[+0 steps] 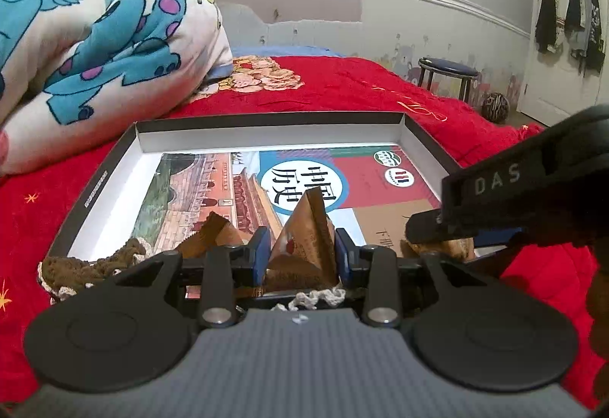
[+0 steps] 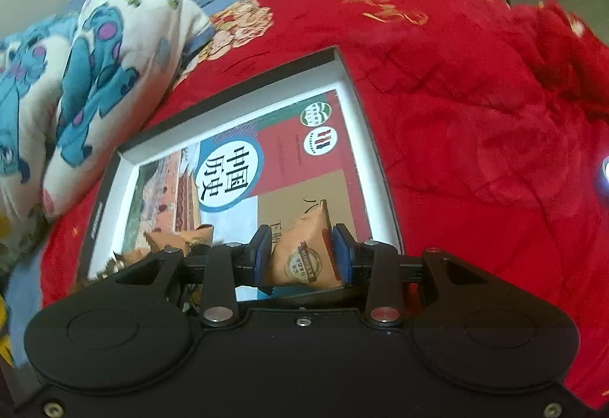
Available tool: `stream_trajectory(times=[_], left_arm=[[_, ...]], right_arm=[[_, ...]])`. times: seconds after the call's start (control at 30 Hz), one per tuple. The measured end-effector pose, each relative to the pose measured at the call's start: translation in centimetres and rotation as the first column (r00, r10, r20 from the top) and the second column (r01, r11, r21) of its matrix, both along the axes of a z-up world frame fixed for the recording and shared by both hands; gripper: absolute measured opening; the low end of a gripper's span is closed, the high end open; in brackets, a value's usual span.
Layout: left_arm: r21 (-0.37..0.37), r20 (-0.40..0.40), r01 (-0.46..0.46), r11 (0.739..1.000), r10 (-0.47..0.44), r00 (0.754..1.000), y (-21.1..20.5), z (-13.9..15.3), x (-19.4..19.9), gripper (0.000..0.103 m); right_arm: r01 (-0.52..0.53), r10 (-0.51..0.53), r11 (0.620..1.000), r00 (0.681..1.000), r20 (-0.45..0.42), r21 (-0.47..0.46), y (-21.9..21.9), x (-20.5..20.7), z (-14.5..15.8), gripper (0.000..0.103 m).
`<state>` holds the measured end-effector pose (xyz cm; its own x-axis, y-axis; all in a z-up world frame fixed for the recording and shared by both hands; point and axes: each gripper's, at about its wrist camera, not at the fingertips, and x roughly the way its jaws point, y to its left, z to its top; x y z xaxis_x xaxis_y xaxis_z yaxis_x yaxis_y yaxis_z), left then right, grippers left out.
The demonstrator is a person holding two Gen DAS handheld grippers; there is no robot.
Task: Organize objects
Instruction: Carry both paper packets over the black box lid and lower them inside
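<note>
An orange snack packet (image 2: 304, 254) stands up in the box (image 2: 357, 113). Another packet (image 1: 304, 246) stands near it, over a book (image 2: 236, 166)

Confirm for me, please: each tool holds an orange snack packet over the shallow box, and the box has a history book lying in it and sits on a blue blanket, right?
Not quite: the blanket under the box is red, as the right wrist view shows. The rest stands: the right tool and left tool each hold a packet over the book.

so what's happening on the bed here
A person is working two handheld grippers over a shallow black-edged box lid on the red blanket, with a history textbook lying inside. The left gripper is shut on an orange-brown snack packet; the right gripper is shut on another orange packet.
</note>
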<state>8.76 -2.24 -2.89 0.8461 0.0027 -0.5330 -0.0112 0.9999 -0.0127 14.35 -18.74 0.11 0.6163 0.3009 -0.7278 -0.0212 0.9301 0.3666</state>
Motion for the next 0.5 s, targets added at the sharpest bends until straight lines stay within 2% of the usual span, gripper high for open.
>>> stream_trajectory(times=[0.5], left_arm=[[-0.017, -0.019, -0.007, 1.000, 0.007, 1.000, 0.25, -0.11, 0.23, 0.041]], right_arm=[[0.000, 0.000, 1.000, 1.000, -0.001, 0.007, 0.13, -0.04, 0.06, 0.034]])
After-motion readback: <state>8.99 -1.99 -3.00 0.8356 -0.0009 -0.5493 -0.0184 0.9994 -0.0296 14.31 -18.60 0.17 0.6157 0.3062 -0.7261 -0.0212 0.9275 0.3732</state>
